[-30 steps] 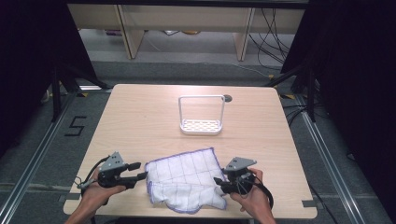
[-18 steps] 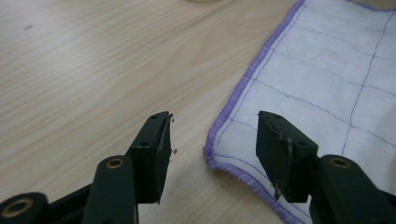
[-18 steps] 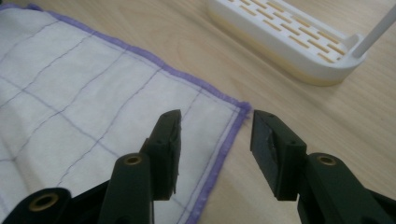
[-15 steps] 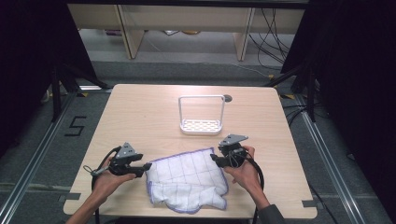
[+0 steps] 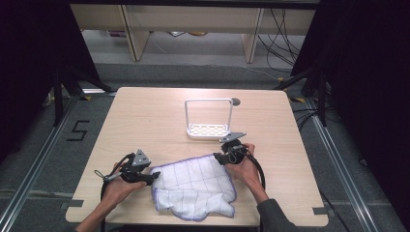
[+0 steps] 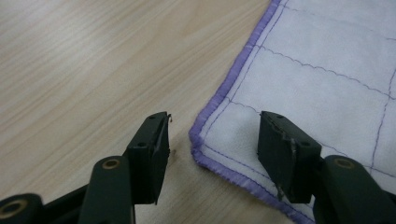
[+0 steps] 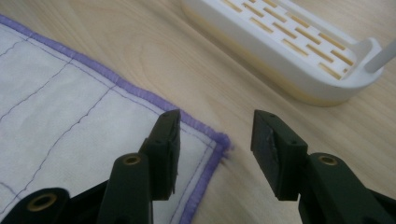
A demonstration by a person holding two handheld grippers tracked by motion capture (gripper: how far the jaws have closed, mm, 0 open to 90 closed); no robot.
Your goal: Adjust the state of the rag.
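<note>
over the cloth (image 5: 193,186) corners, both grippers (image 6: 212,140) (image 7: 215,135) stand open.

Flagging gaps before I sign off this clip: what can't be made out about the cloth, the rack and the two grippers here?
- cloth: its underside is hidden in the high view; the picture edges cut it off in both gripper views.
- left gripper and right gripper: jaws open astride a cloth corner; whether a pad touches it cannot be told.
- white rack: cut off by the top edge in the right gripper view.
</note>
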